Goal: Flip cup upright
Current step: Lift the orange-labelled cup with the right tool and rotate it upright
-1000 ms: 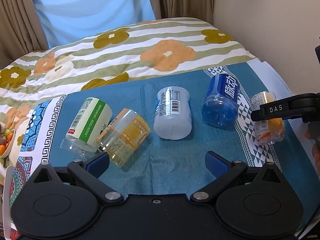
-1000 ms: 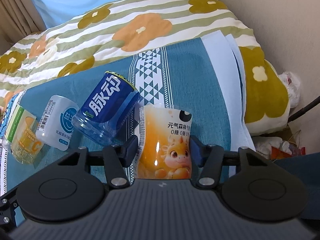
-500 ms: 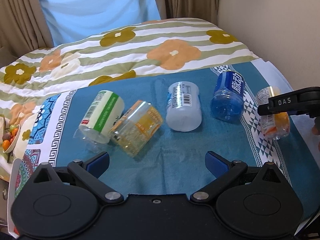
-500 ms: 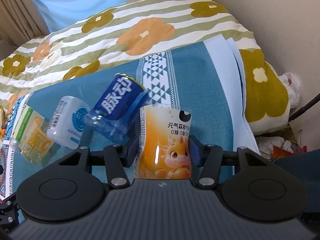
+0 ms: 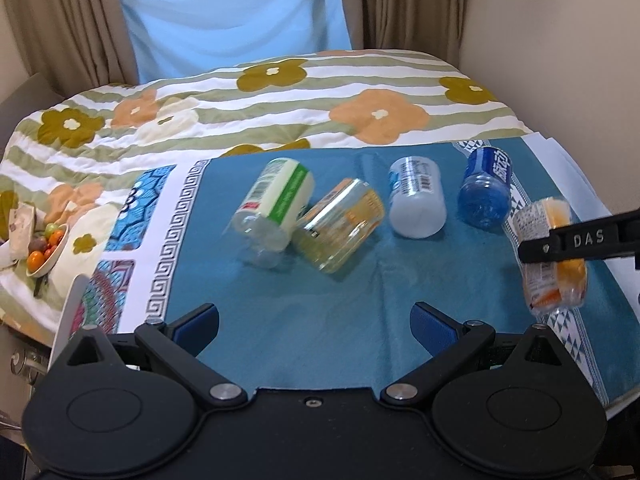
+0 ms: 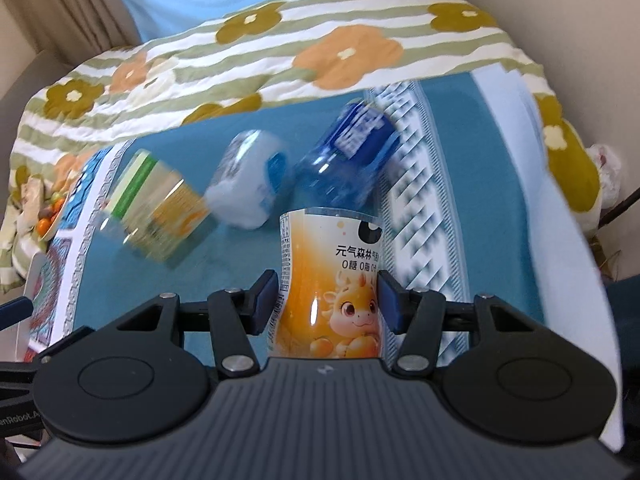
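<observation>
Flowered bedding carries a teal cloth point(image 5: 304, 344); the right gripper point(image 6: 327, 296) clamps the orange cup point(image 6: 330, 292), while the left gripper point(image 5: 314, 322) hangs wide open, holding nothing

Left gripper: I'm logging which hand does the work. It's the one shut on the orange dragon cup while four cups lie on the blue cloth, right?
No. The right gripper holds the orange dragon cup, as the right wrist view shows; the left gripper is open.

The orange cup point(image 6: 328, 288), a clear cut-off bottle with a cartoon dragon label, is hanging off the blue cloth point(image 6: 452, 128), tilting, at the row's right end.
</observation>
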